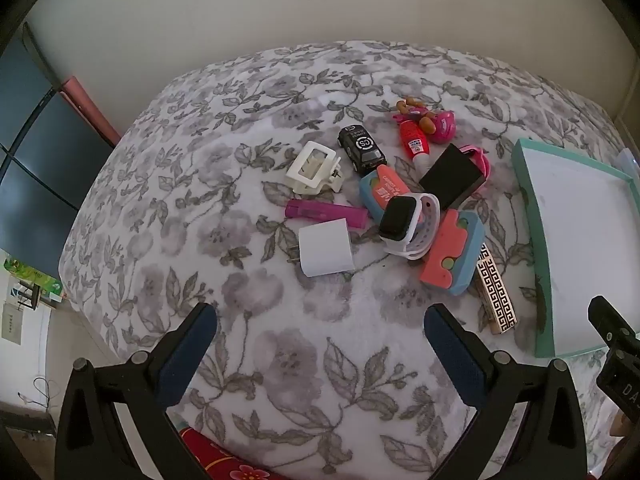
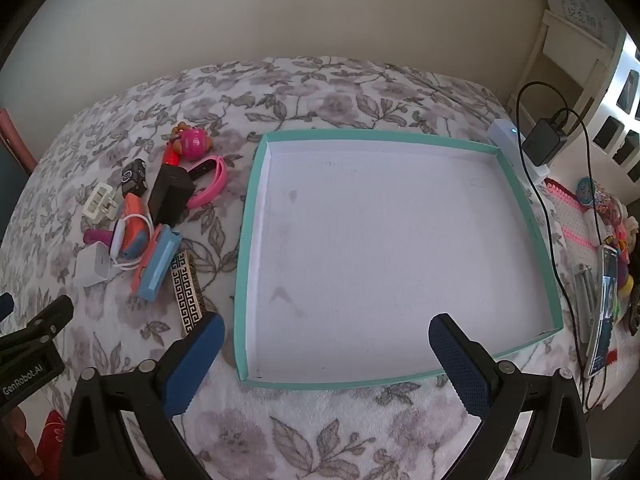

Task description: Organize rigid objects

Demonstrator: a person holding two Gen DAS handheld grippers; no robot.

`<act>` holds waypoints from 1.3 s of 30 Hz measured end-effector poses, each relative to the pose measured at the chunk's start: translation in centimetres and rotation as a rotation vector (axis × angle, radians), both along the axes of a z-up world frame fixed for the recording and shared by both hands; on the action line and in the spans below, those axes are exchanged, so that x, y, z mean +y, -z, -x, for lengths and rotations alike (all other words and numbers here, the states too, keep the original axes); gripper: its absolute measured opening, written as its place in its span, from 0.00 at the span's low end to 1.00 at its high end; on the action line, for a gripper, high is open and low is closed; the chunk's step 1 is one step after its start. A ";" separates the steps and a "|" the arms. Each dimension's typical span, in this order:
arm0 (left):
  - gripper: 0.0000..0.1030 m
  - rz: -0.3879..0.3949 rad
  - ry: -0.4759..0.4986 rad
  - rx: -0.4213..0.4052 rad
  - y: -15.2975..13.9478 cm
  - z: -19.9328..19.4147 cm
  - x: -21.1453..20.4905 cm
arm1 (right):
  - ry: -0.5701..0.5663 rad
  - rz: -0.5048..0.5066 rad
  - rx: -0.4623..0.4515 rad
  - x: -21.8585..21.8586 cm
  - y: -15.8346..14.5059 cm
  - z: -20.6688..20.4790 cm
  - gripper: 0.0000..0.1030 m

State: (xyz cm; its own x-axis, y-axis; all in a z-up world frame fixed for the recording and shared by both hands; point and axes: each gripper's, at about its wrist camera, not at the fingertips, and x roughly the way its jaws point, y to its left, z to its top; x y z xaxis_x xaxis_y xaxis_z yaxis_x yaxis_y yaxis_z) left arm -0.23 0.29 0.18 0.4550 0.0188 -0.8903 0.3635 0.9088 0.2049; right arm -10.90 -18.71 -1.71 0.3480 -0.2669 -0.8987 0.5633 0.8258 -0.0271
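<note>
Floral fleece bedding (image 1: 248, 112) carries my clutter: a cream hair claw (image 1: 314, 167), a magenta flashlight (image 1: 326, 213), a white charger plug (image 1: 326, 247), a black toy car (image 1: 362, 150) and a smartwatch (image 1: 406, 222), heaped just left of the teal-rimmed tray (image 2: 516, 184). My left gripper (image 1: 320, 332) gapes wide over bare fleece; my right gripper (image 2: 326, 340) is spread wide above the tray's near edge, gripping nothing.

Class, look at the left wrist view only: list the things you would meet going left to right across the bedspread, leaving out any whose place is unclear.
White hair claw clip → white charger plug → black toy car → smartwatch → black box → gold patterned bar → teal tray.
</note>
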 end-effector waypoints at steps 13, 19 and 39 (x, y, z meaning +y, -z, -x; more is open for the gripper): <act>1.00 -0.003 -0.004 0.001 0.1 0.0 0.7 | -0.001 -0.001 0.001 0.1 0.0 0.0 1.00; 1.00 -0.005 -0.004 0.002 0.2 0.1 0.9 | -0.001 -0.001 0.002 0.1 0.0 0.0 1.00; 1.00 -0.011 -0.004 0.003 0.3 0.0 0.6 | -0.002 -0.001 0.005 0.1 0.2 -0.2 1.00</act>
